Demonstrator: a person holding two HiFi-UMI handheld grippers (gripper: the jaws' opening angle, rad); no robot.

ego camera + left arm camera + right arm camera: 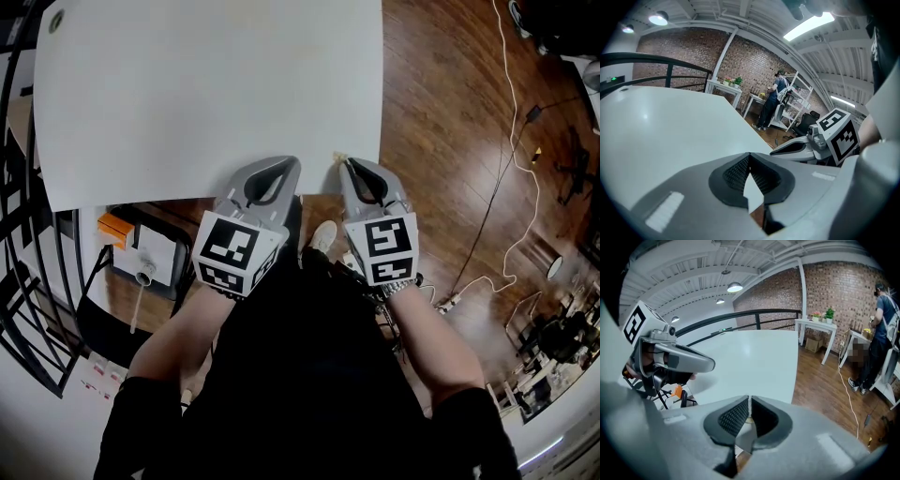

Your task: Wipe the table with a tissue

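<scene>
The white table [206, 84] fills the upper left of the head view, and its top looks bare. Both grippers hover side by side at its near edge. My left gripper [292, 161] has its jaws closed with nothing between them; its tips [750, 154] meet over the white tabletop. My right gripper [343, 161] is shut too, at the table's near right corner. A small beige scrap [337, 156] that looks like tissue sticks out of its tips. The same scrap shows as a tan speck [748, 419] between the pads.
A black railing [19, 234] runs along the table's left side. An orange and white box [141, 248] sits on the floor below the near edge. A white cable [511, 187] trails over the wood floor at right. A person [881, 333] stands at shelves far off.
</scene>
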